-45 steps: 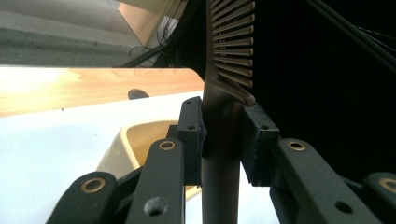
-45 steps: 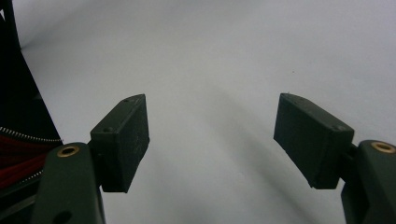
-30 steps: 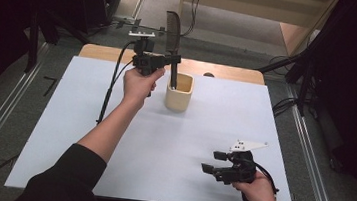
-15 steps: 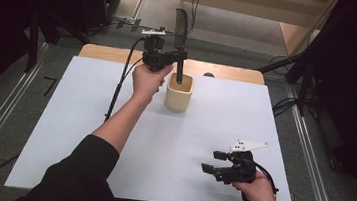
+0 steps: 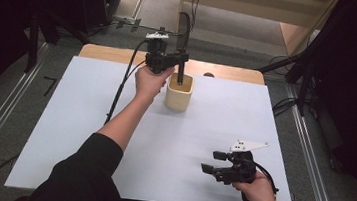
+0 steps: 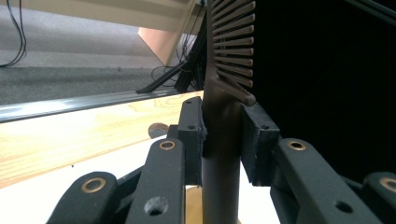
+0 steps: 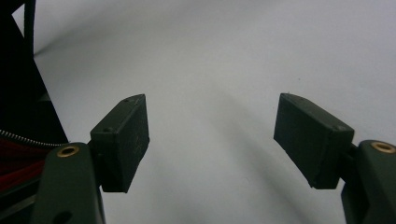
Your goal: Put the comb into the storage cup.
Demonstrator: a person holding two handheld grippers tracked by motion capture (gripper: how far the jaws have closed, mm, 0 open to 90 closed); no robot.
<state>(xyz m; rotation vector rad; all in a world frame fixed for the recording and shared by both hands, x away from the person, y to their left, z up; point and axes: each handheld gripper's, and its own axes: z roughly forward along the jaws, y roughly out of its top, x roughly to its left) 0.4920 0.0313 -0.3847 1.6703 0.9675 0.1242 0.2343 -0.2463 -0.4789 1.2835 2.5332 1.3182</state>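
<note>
Up at the far side of the white table (image 5: 87,136), the left tool (image 5: 180,60) is clamped on the dark handle of a slotted spatula (image 5: 184,36); in the left gripper view both pads (image 6: 191,135) press against the handle from either side, just below the point where the slotted blade (image 6: 233,42) begins. In the high view the spatula stands roughly upright; its blade rises above the tool, and its lower end reaches down into the open top of a cream-coloured holder (image 5: 178,94). That holder sits on the table just in front of a strip of bare wood (image 5: 106,52) along the far edge, close beside the person's left hand (image 5: 151,81); the left forearm in its dark sleeve (image 5: 83,171) stretches across the table from the bottom of the view; a black cable (image 5: 123,84) trails down from the tool beside the arm.

Near the front right corner, well apart from the holder, the right tool (image 5: 212,162) is held low over the table by the right hand (image 5: 253,181); it points toward the left of the high view, with a pale three-cornered plate (image 5: 247,145) on its top. In the right gripper view its two black pads (image 7: 123,140) stand wide apart with bare white table between them.
</note>
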